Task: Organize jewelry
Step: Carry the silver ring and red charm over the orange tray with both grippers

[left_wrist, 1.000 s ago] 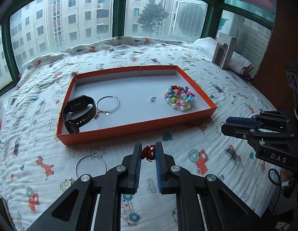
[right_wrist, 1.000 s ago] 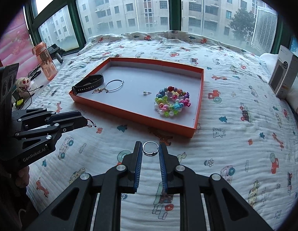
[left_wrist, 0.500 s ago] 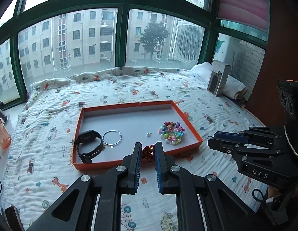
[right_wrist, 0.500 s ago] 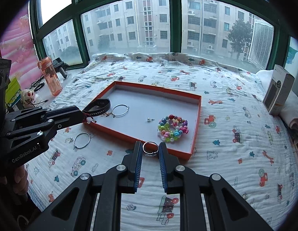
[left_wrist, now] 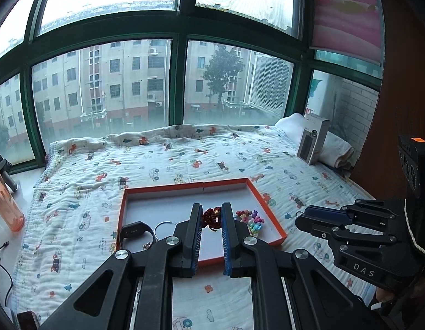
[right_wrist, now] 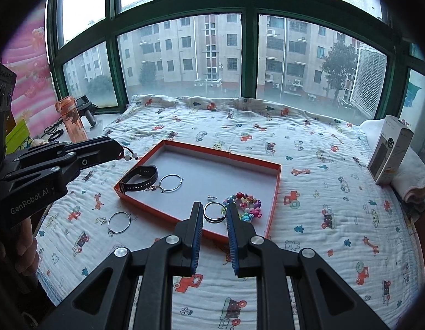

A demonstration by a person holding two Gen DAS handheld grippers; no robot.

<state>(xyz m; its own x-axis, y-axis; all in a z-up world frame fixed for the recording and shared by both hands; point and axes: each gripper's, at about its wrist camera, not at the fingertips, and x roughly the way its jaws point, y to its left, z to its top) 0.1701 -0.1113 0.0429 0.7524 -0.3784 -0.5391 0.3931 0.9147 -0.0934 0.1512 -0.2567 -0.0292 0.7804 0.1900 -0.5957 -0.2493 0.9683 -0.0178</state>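
Observation:
An orange-rimmed tray [right_wrist: 275, 192] lies on the bed; it also shows in the left wrist view [left_wrist: 256, 192]. In it are a black watch band [right_wrist: 139, 178], a silver hoop [right_wrist: 170, 183], a small stud [right_wrist: 211, 197] and a multicoloured bead bracelet [right_wrist: 247, 206]. My left gripper [left_wrist: 212, 218] is shut on a dark red bead bracelet [left_wrist: 211, 217], held high above the tray; it shows at the left of the right wrist view [right_wrist: 121, 151]. My right gripper [right_wrist: 214, 211] is shut on a silver ring [right_wrist: 214, 212], above the tray's near edge. Another silver hoop [right_wrist: 119, 222] lies on the quilt left of the tray.
The quilt [right_wrist: 336, 220] has a cartoon print. A grey box [right_wrist: 389, 150] leans on folded white cloth at the right. An orange bottle [right_wrist: 72, 121] and a black tool stand on the sill at the left. Green-framed windows are behind the bed.
Both grippers have risen well above the bed with their pieces still held, so the tray looks smaller and farther. The window fills more of each view.

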